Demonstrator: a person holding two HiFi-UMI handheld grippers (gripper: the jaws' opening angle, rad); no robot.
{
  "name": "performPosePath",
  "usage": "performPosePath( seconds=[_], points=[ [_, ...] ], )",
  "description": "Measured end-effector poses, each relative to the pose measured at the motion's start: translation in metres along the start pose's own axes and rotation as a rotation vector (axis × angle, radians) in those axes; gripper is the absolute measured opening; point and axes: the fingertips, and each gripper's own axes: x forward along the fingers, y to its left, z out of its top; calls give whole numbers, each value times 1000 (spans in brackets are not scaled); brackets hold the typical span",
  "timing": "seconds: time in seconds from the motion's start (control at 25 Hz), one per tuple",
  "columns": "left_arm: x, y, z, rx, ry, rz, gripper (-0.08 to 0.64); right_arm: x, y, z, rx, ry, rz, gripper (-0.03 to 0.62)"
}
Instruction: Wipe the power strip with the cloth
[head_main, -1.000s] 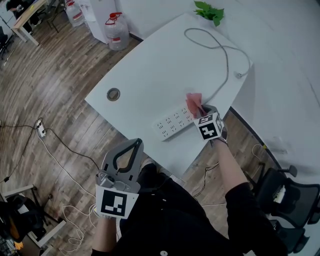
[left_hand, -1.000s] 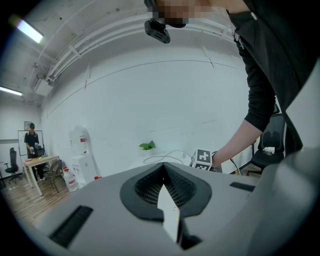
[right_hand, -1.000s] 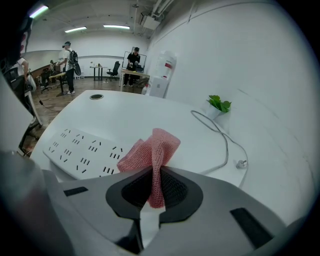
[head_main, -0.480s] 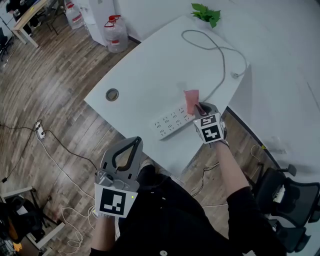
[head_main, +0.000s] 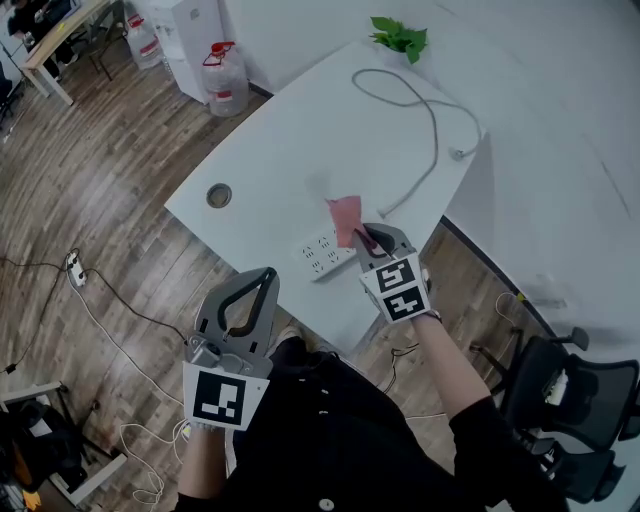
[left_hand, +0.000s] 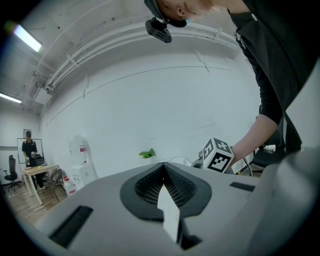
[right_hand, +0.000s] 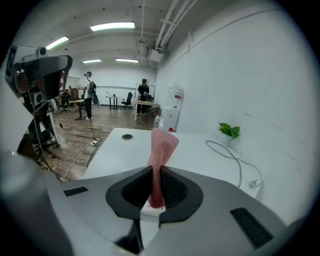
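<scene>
Plainly the right tool (head_main: 368, 237), clamped on the cloth (head_main: 345, 218), hangs over the right end of the power strip (head_main: 322, 253), which runs leftward along the counter (head_main: 290, 150) edge; the left tool (head_main: 264, 276), jaws together, is farther.

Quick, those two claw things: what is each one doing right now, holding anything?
Left gripper: shut, holding nothing.
Right gripper: shut on the pink cloth.

Rough, open-knit weave on the pink cloth (right_hand: 161, 145). Smooth white plastic on the power strip (head_main: 318, 256), matt white on the table top (head_main: 300, 130). Grained wood planks on the floor (head_main: 90, 170).
</scene>
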Motion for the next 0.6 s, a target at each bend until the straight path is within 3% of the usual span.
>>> performPosePath(
  seconds=[0.2, 0.4, 0.6],
  points=[
    [-6, 2, 0, 4, 4, 14, 14, -9, 46, 15, -33, -49, 79, 61],
    [-10, 5, -2, 6, 24, 30, 14, -16, 88, 29, -140, -72, 149, 61],
    [-15, 12, 0, 22, 20, 53, 14, -12, 125, 22, -164, -65, 222, 61]
  ],
)
